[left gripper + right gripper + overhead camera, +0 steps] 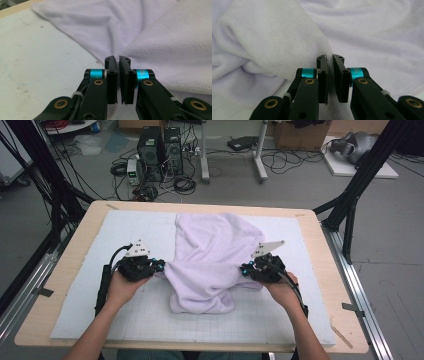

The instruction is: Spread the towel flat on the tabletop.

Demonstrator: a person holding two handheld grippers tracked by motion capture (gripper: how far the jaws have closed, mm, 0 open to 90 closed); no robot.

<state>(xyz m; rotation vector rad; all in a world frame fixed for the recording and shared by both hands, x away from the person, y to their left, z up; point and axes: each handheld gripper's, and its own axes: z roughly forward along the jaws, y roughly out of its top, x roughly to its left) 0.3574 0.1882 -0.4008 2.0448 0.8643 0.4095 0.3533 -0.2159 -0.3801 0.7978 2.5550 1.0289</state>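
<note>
A pale lilac towel (210, 255) lies bunched and twisted on the white gridded mat (80, 285), stretched between the two grippers. My left gripper (161, 266) is at the towel's left side, shut on a pinched edge of it; in the left gripper view the towel (160, 42) runs into the narrow slit at the jaw tips of that gripper (118, 60). My right gripper (243, 270) is at the towel's right side, shut on a fold of cloth. In the right gripper view the towel (274, 42) bulges up to the left of this gripper (330, 58) and passes between its jaws.
The mat covers a wooden table (320, 245) whose rim shows all around. Behind the table, on the floor, stand computer towers (160, 152), tangled cables and a white stand (260, 150). Black frame legs (350, 205) rise at both far corners.
</note>
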